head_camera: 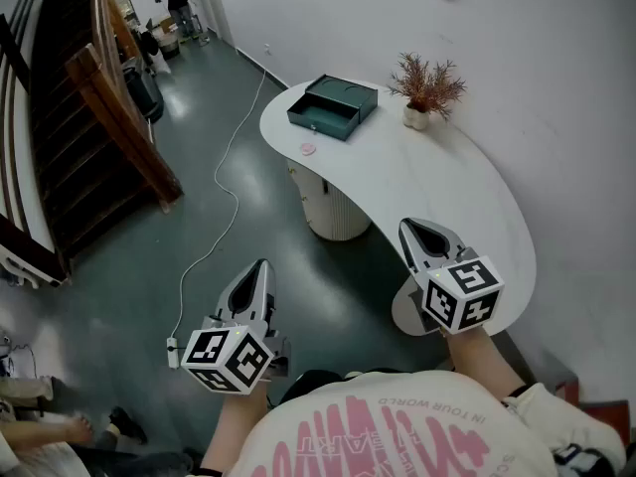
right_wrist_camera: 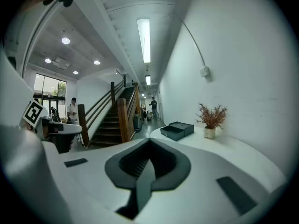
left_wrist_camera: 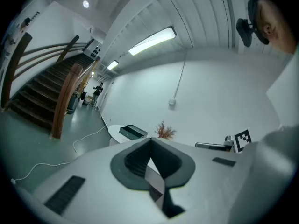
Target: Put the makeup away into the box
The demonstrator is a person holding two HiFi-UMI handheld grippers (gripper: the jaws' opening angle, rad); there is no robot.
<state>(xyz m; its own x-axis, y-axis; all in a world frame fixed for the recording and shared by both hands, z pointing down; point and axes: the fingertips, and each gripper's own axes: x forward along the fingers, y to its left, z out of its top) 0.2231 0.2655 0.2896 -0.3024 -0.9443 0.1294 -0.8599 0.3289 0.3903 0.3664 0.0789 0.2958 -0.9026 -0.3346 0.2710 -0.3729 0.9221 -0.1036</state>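
Standing off to the side here, and the person has both tools held up with nothing in either one. The left tool (head_camera: 262, 265) has its jaws pressed together and hangs over the floor, off the left edge of the bench. The right tool (head_camera: 406, 225) is closed up the same way, over the near end of the white bench (head_camera: 447, 182). The dark green box (head_camera: 333, 105) sits way down at the far end and it's open. A small pink makeup piece (head_camera: 308, 149) lies by the left edge, near the box but not touching it. A dried plant in a white pot (head_camera: 425, 92) stands next to the box on the wall side. There's also a white cable (head_camera: 231, 192) snaking across the floor.
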